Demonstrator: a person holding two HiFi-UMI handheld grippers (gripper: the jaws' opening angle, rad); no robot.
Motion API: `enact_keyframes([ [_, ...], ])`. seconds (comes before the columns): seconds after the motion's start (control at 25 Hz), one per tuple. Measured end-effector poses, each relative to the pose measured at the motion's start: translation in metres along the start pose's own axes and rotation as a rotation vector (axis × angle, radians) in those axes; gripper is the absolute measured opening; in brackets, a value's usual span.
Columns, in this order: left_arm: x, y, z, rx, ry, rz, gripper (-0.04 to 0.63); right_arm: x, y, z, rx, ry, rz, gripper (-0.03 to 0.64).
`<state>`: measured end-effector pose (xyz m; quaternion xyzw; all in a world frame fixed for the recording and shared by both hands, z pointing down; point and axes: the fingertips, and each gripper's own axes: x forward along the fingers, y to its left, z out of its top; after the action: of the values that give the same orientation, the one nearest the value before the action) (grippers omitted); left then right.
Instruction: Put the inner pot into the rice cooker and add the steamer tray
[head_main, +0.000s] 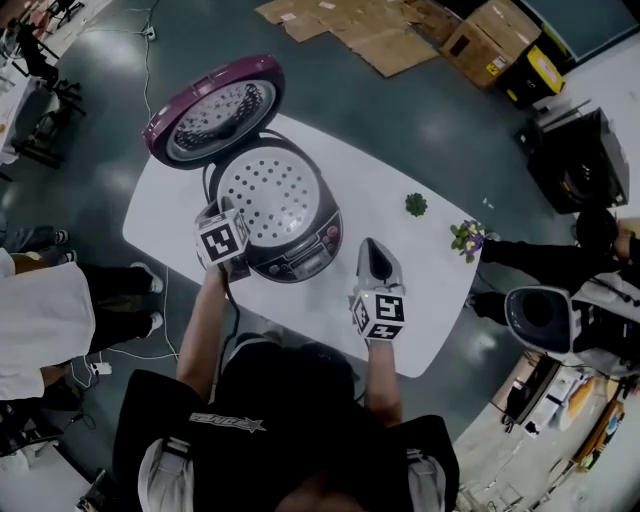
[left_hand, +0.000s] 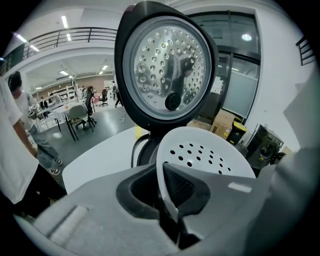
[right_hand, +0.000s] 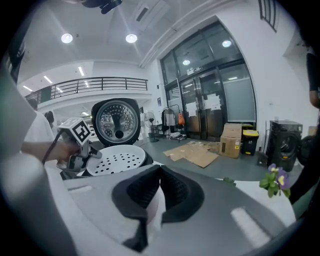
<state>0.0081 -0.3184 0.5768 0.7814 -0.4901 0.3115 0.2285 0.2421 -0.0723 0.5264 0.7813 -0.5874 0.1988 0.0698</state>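
The rice cooker (head_main: 300, 250) stands on the white table (head_main: 400, 300) with its purple lid (head_main: 212, 112) swung up. A white perforated steamer tray (head_main: 268, 195) lies in the cooker's mouth and hides whatever is below it. My left gripper (head_main: 226, 212) is at the tray's near left rim. In the left gripper view the steamer tray's (left_hand: 202, 150) thin rim runs between the jaws of the left gripper (left_hand: 162, 172), which is shut on it. My right gripper (head_main: 370, 246) hovers over the table right of the cooker. The right gripper (right_hand: 159, 172) is shut and holds nothing.
A small green plant (head_main: 416, 204) and a sprig of purple flowers (head_main: 466, 238) sit on the table's right part. A person in white (head_main: 40, 310) stands left of the table, another at the right (head_main: 590, 290). Flattened cardboard (head_main: 380, 35) lies on the floor beyond.
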Motion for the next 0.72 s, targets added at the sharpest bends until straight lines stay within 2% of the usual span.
enact_keyframes([
  [0.12,-0.001,0.000,0.003,0.012,-0.012,0.000,0.037,-0.003,0.000,0.000,-0.001,-0.002,-0.001,0.005],
  [0.2,-0.004,-0.004,0.005,0.016,-0.024,-0.020,0.065,-0.006,0.000,0.001,-0.001,-0.002,-0.001,0.005],
  [0.32,-0.007,-0.013,0.005,0.000,-0.045,-0.072,0.166,-0.011,-0.002,0.001,-0.008,-0.006,-0.003,0.005],
  [0.48,-0.014,-0.018,0.005,-0.006,-0.075,-0.102,0.250,-0.018,-0.005,0.002,-0.015,-0.012,-0.004,0.005],
  [0.72,-0.043,-0.020,0.016,0.010,-0.159,-0.104,0.252,-0.033,-0.002,0.006,-0.033,-0.033,0.015,0.005],
])
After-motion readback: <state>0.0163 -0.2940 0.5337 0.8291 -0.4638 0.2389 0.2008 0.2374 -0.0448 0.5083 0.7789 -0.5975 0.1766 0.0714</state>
